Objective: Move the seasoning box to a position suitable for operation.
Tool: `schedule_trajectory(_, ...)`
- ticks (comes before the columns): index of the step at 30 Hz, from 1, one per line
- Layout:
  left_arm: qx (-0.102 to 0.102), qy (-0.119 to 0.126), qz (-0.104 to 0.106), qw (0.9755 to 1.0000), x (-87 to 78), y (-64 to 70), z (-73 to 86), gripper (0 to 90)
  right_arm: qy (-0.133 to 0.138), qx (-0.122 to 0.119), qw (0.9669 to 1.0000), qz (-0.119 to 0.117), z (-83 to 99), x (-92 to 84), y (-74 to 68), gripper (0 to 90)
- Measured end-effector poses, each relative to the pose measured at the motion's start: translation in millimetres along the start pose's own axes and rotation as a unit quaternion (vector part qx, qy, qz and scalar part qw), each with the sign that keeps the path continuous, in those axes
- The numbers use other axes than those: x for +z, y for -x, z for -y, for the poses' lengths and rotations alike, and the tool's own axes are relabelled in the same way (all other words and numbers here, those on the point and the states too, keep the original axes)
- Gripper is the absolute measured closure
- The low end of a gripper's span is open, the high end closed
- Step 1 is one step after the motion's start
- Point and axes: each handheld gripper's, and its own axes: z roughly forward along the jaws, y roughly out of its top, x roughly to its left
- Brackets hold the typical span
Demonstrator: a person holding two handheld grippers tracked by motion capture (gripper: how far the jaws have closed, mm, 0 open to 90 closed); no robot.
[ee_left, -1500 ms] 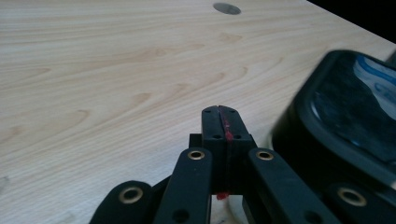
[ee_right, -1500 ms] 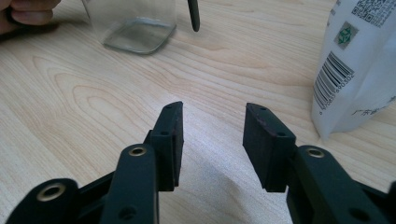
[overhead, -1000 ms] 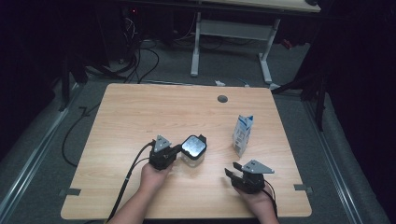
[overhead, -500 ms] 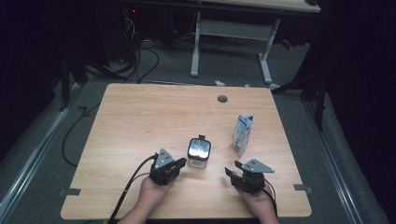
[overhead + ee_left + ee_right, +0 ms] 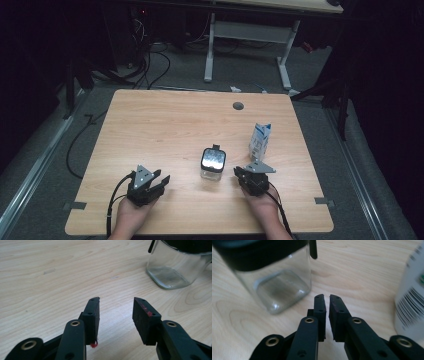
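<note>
Wooden table (image 5: 165,125) in a dark room, cables on the floor beyond it.

A blue-and-white carton (image 5: 260,141) stands at two o'clock from the empty, black-lidded glass jar (image 5: 213,163) near the table's middle. The left gripper (image 5: 161,183), at the jar's eight o'clock, has just been opening, nothing between its jaws. The right gripper (image 5: 239,175), at four o'clock, has just closed almost together on nothing.

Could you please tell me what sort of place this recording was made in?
Probably a lab or workshop, not a home: a bare wooden table with a cable hole, loose cables on grey carpet, and a second desk's metal legs behind, in a dim room.
</note>
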Motion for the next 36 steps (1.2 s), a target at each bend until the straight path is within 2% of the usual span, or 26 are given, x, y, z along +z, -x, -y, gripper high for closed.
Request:
schedule_trajectory(2,0.005,-0.004,0.013,0.9999,1.2,0.4,1.2,57.3,0.005,-0.005,1.0000,0.002,-9.2,8.8,-2.7,87.1)
schedule_trajectory(4,0.000,-0.003,0.016,0.9999,1.0,0.1,1.3,57.2,0.007,-0.009,0.9999,0.004,-12.0,11.2,-3.4,87.9)
schedule_trajectory(6,-0.019,0.006,0.027,0.9994,-1.7,-4.1,0.6,57.2,0.002,-0.010,0.9999,0.002,-17.9,19.8,-4.8,89.7)
schedule_trajectory(10,-0.024,0.008,0.025,0.9994,-3.7,-8.2,0.1,57.6,-0.001,-0.009,0.9999,-0.009,-21.6,26.5,-7.3,90.0)
schedule_trajectory(14,-0.039,0.014,0.030,0.9987,-5.4,-14.2,0.2,62.3,0.000,-0.010,0.9997,-0.022,-26.3,33.1,-10.1,90.0)
schedule_trajectory(18,-0.041,0.011,0.030,0.9987,-4.8,-15.9,0.3,67.8,0.003,-0.009,0.9992,-0.040,-31.2,39.3,-16.0,90.0)
schedule_trajectory(22,-0.046,0.009,0.033,0.9983,-3.5,-14.8,0.1,71.6,0.002,-0.022,0.9979,-0.060,-36.0,45.9,-28.8,90.0)
schedule_trajectory(23,-0.041,0.005,0.034,0.9986,-2.3,-13.1,-0.1,73.3,0.005,-0.029,0.9969,-0.074,-38.8,47.5,-37.4,90.0)
schedule_trajectory(26,-0.033,0.004,0.038,0.9987,-0.1,-9.4,0.0,77.7,0.007,-0.041,0.9951,-0.090,-42.0,48.8,-48.8,90.0)
schedule_trajectory(30,-0.027,0.001,0.048,0.9985,2.7,-4.6,-0.8,80.7,0.011,-0.041,0.9952,-0.089,-40.1,44.0,-48.6,90.0)
schedule_trajectory(31,-0.021,-0.002,0.056,0.9982,4.9,0.1,-1.0,82.3,0.009,-0.040,0.9960,-0.080,-35.4,37.8,-42.4,89.9)
schedule_trajectory(32,-0.021,-0.002,0.056,0.9982,4.9,0.1,-1.0,83.5,0.009,-0.040,0.9960,-0.080,-35.4,37.8,-42.4,89.9)
schedule_trajectory(36,-0.019,-0.003,0.074,0.9971,11.0,12.6,-1.9,85.4,0.014,-0.030,0.9974,-0.063,-22.6,21.9,-27.5,89.2)
